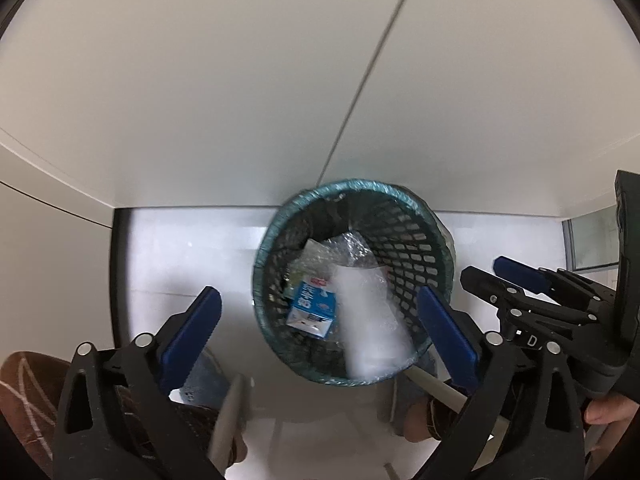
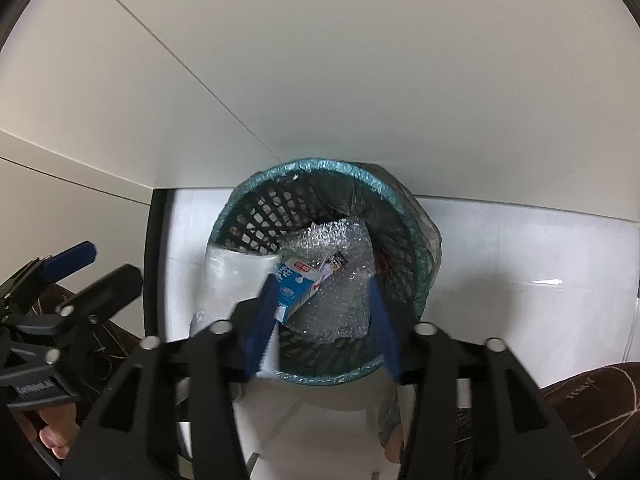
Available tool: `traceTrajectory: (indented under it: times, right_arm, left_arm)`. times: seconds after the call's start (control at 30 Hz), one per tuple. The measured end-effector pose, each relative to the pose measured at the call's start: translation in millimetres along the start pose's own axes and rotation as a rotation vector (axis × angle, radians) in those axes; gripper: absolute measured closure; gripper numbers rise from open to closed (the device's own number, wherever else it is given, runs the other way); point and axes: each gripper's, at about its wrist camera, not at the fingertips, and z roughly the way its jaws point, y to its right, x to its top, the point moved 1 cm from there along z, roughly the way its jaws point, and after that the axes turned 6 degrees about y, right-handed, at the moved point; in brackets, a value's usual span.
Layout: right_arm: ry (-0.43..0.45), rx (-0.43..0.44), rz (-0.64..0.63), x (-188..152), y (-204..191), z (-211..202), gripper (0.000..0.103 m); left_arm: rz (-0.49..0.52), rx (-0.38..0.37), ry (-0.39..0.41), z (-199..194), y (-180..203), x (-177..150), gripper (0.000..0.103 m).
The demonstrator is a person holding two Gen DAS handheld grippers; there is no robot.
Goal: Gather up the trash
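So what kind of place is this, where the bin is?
Probably an indoor corner of a home or office: a mesh waste basket with a liner stands on a glossy white tiled floor against plain white wall panels. Nothing shown settles which room.

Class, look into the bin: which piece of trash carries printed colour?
The blue-and-white carton lying on top. The bubble wrap behind it is clear, and the foam sheet beside it is plain white.
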Motion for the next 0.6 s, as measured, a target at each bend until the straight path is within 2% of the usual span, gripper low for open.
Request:
traceTrajectory:
  times: [0.33, 0.47, 0.6]
  right_arm:
    - [0.132, -0.023, -0.002, 5, -6, -66, 0.029]
    - [0.199, -0.043, -0.014, 6, -10, -106, 0.023]
    - [0.311, -0.059, -0.026, 10, -16, -161, 0.018]
  left_arm:
    - [-0.006, -0.016, 0.123, -75, -2, 15, 0.006]
    - [0.013, -0.017, 0.186, -116, 1, 19, 0.006]
    - [0.032, -0.005, 0.252, -162, 8, 22, 0.006]
